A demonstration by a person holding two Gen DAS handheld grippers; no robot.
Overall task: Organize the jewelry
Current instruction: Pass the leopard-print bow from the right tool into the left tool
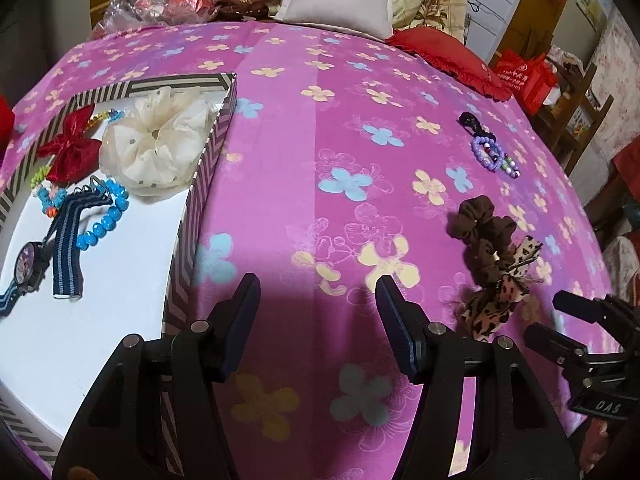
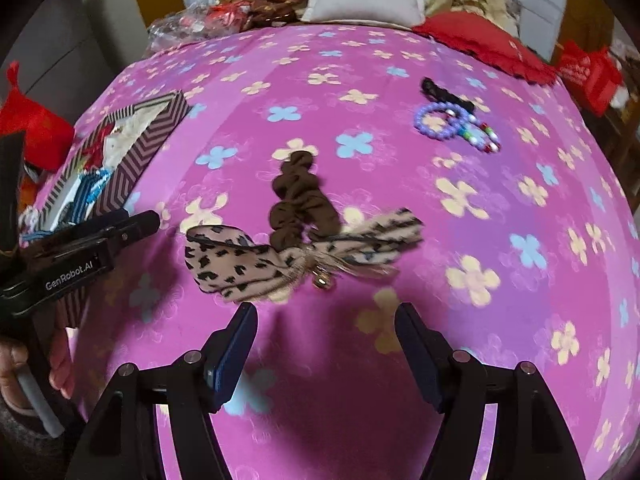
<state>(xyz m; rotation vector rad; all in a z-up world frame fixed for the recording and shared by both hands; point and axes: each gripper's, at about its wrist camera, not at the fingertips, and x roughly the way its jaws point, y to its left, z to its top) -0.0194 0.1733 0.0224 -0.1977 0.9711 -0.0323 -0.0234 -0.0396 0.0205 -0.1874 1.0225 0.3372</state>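
Observation:
A striped box (image 1: 208, 152) with a white floor sits left on the pink flowered bedspread. It holds a cream scrunchie (image 1: 156, 144), a red bow (image 1: 70, 148), a blue bead bracelet (image 1: 106, 216) and a watch (image 1: 30, 266). A leopard-print bow (image 2: 240, 260) and a brown scrunchie (image 2: 298, 196) lie just ahead of my right gripper (image 2: 326, 320), which is open and empty. Purple bead bracelets (image 2: 440, 120) and a black hair tie (image 2: 438, 92) lie farther back right. My left gripper (image 1: 316, 292) is open and empty over the bedspread, right of the box.
A grey pillow (image 1: 340, 4), a red cushion (image 1: 452, 56) and piled clothes and bags lie at the bed's far end. A red bag (image 1: 528, 76) stands beyond the bed on the right. The box also shows in the right wrist view (image 2: 148, 136).

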